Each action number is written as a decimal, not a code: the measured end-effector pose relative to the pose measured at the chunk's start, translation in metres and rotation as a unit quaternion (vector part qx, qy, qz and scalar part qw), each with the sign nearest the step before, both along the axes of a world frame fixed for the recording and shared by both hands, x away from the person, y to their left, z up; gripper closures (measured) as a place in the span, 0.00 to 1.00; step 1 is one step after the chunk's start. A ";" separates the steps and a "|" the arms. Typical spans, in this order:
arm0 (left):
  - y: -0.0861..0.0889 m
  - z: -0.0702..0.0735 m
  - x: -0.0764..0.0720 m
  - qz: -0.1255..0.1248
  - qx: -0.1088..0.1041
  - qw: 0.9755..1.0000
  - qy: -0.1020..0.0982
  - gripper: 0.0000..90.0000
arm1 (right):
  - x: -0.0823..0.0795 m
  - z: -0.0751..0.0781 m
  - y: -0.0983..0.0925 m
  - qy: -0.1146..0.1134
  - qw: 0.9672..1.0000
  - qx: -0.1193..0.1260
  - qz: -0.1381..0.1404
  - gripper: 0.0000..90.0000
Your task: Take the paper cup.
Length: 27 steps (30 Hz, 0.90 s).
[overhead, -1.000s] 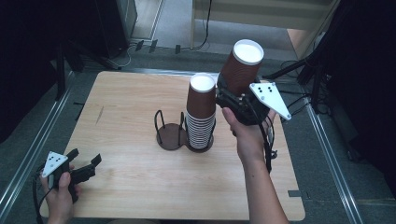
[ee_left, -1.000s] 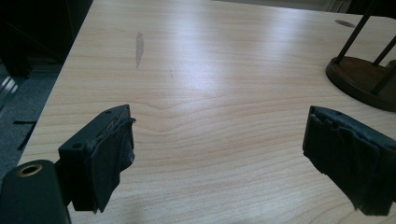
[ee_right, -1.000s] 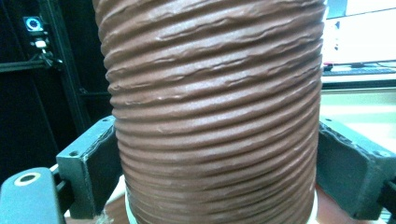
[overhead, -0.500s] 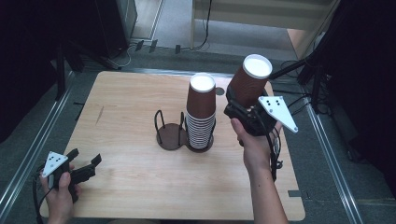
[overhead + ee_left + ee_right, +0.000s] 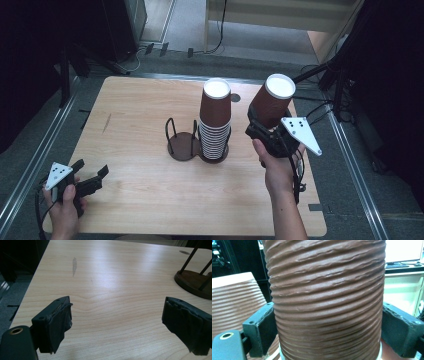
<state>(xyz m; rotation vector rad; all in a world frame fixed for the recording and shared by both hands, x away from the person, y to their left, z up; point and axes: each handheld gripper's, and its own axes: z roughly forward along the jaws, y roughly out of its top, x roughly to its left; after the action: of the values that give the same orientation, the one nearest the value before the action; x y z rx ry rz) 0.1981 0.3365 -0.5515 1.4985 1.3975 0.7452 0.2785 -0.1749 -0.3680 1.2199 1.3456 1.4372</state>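
The right gripper's point(image 5: 264, 131) jaws clamp a brown cup point(image 5: 271, 100) upside down, held above the table's point(image 5: 135, 110) right side, just right of the cup stack point(image 5: 215, 120). The stack stands in the right ring of a black holder point(image 5: 182, 145) at mid-table. The left gripper point(image 5: 90, 181) rests at the near left corner, jaws open over bare wood.
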 end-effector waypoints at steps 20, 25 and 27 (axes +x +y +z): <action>0.000 0.000 0.000 0.001 -0.006 1.000 0.003 0.10 | -0.014 -0.035 -0.007 0.018 1.000 -0.004 -0.009 0.11; 0.000 0.000 0.000 0.002 -0.004 1.000 0.003 0.10 | -0.017 -0.043 -0.009 0.021 1.000 -0.007 -0.013 0.11; 0.000 0.000 0.000 0.002 -0.003 1.000 0.002 0.10 | -0.020 -0.049 -0.010 0.026 1.000 -0.009 -0.014 0.12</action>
<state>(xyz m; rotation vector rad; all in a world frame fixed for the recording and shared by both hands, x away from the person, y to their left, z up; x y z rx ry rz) 0.1983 0.3362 -0.5516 1.4931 1.4055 0.7399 0.2585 -0.1850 -0.4174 1.2682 1.3690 1.3791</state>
